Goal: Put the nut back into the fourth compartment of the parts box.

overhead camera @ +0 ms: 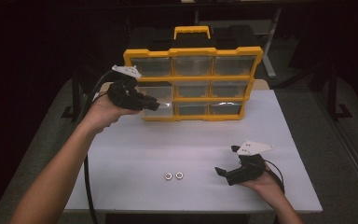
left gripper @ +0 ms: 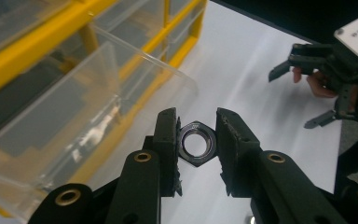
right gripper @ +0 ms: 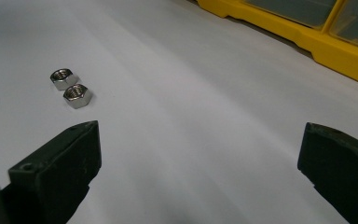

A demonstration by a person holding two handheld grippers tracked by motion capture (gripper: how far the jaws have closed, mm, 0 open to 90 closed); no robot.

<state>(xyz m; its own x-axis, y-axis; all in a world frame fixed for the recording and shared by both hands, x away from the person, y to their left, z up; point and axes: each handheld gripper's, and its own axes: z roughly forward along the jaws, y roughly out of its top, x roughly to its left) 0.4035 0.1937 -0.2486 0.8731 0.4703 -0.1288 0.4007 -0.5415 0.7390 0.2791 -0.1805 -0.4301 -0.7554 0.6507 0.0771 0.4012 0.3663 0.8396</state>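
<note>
So there's a steel hex nut (left gripper: 196,143) pinched flat between the jaws of the left gripper (left gripper: 196,144), held up right by the clear drawer (left gripper: 74,112) pulled out of the bottom-left slot of the yellow organizer (overhead camera: 193,52) standing at the back of the white table (overhead camera: 135,144). Two more nuts (overhead camera: 173,176) sit side by side, just about touching, near the front edge. The right gripper (overhead camera: 227,161) is low over the table to their right, jaws spread wide with nothing in them

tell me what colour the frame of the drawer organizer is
Yellow, around clear plastic drawers; the drawer organizer shows best in the high view.
</note>
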